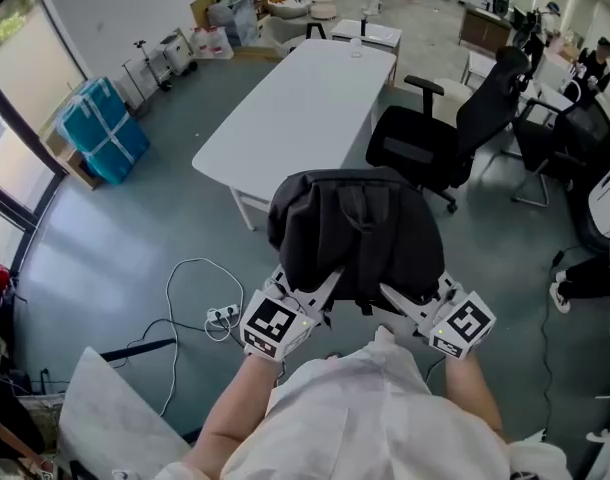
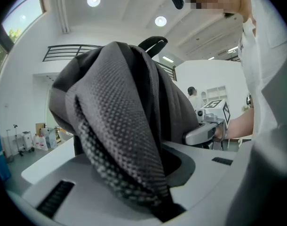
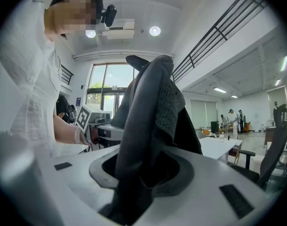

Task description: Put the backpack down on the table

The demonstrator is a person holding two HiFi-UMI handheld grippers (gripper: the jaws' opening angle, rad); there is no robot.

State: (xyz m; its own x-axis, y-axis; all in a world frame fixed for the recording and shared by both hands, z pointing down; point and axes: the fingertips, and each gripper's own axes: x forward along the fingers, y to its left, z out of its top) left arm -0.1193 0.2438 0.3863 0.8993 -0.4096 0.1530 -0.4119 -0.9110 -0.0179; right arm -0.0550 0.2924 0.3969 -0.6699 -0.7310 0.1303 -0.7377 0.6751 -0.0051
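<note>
- Left gripper (image 1: pixel 320 290): jaws narrow, pinched on a mesh shoulder strap (image 2: pixel 120 140) of the backpack (image 1: pixel 355 233).
- Right gripper (image 1: pixel 397 300): jaws set wider, clamped on a thicker fold of dark fabric on the bag's other side.
- Both tools point nearly level. The bag bulges up and forward at 12 o'clock from them, between the two, and is carried in the air above the floor.
- Table (image 1: pixel 295 108) is at 12 o'clock from the bag and well apart from it. Nothing of the bag rests on it yet.
- Risk: both holds are on soft fabric only. I judge the bag's weight could drag a strap through the pads, the right side first, since its bite is on a loose fold.
- Risk: the bag could swing and tip off one side if I move the tools unevenly.
- Risk: the office chair (image 1: pixel 435 138) at 2 o'clock sits just beside the table's edge and could snag a dangling strap.
- Risk: cables (image 1: pixel 200 308) on the floor at 9 o'clock could trip me on the walk in.
</note>
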